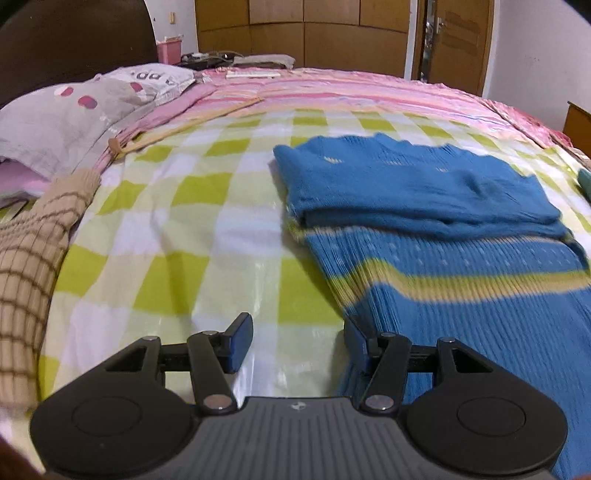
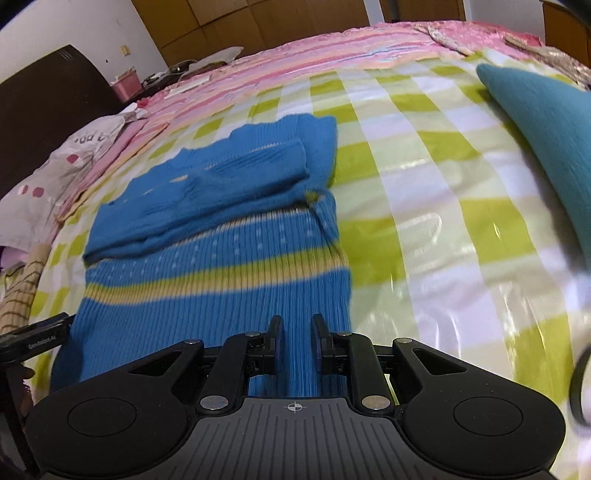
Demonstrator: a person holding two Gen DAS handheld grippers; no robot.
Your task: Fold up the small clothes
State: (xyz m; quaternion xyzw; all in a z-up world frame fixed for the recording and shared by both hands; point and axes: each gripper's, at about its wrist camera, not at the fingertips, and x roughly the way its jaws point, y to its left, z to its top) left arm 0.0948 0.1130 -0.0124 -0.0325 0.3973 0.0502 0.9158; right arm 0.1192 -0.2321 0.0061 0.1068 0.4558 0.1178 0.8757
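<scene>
A blue ribbed sweater point(image 1: 461, 266) with a yellow stripe lies flat on the green-and-white checked sheet point(image 1: 192, 236), its sleeves folded across the chest. My left gripper point(image 1: 299, 341) is open at the sweater's lower left edge, its right finger over the hem and its left finger over the sheet. In the right wrist view the sweater point(image 2: 221, 258) lies ahead. My right gripper point(image 2: 297, 334) is open, jaws partly closed, with the sweater's hem between the fingers. The left gripper's body point(image 2: 35, 341) shows at the left edge.
A tan checked garment point(image 1: 33, 258) lies at the left of the bed. A grey pillow point(image 1: 66, 114) is at the head. A teal garment point(image 2: 546, 147) lies at the right. A pink striped cover point(image 1: 332, 92) lies beyond the sheet. Wooden wardrobes point(image 1: 303, 29) stand behind.
</scene>
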